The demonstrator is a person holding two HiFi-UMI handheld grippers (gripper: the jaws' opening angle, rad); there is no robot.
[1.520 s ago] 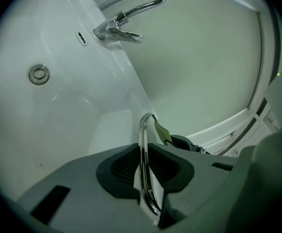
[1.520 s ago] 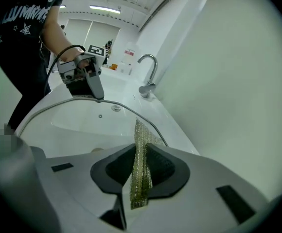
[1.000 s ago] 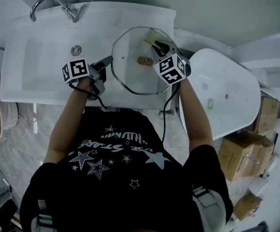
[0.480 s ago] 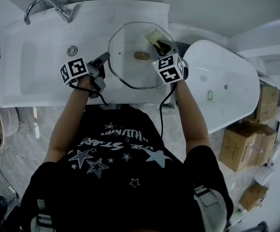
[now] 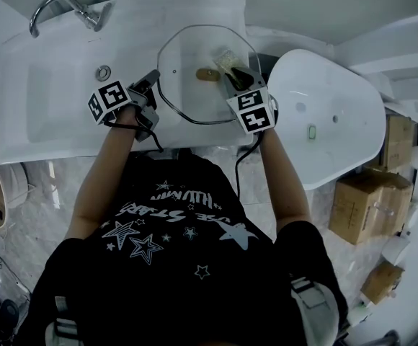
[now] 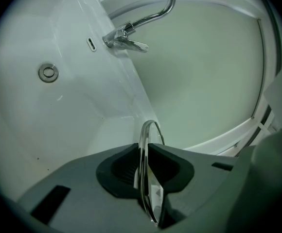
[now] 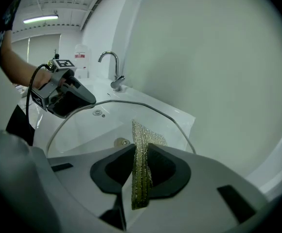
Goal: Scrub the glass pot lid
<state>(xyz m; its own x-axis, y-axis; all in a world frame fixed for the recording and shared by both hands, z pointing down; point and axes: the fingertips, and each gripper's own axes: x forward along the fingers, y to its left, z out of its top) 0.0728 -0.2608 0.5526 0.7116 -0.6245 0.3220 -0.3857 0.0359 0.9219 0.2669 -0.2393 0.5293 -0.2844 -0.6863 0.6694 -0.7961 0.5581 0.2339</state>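
The glass pot lid (image 5: 194,96) with its metal rim and brown knob (image 5: 207,73) is held over the right end of the white sink (image 5: 58,107). My left gripper (image 5: 153,78) is shut on the lid's left rim, and in the left gripper view the rim (image 6: 148,188) runs edge-on between the pads of that gripper (image 6: 145,152). My right gripper (image 5: 233,75) is shut on a yellow-green scrub pad (image 5: 226,58), whose tip lies on the glass right of the knob. In the right gripper view the pad (image 7: 141,174) stands between the jaws over the lid (image 7: 82,125).
A chrome faucet (image 5: 65,9) stands at the sink's far left, with the drain (image 5: 104,72) in the basin. A white rounded fixture (image 5: 331,114) adjoins the sink on the right. Cardboard boxes (image 5: 371,218) sit on the floor at right.
My right gripper has rolled and drawn the pad across the glass from the lid's far edge toward the knob. The left gripper keeps its hold on the rim.
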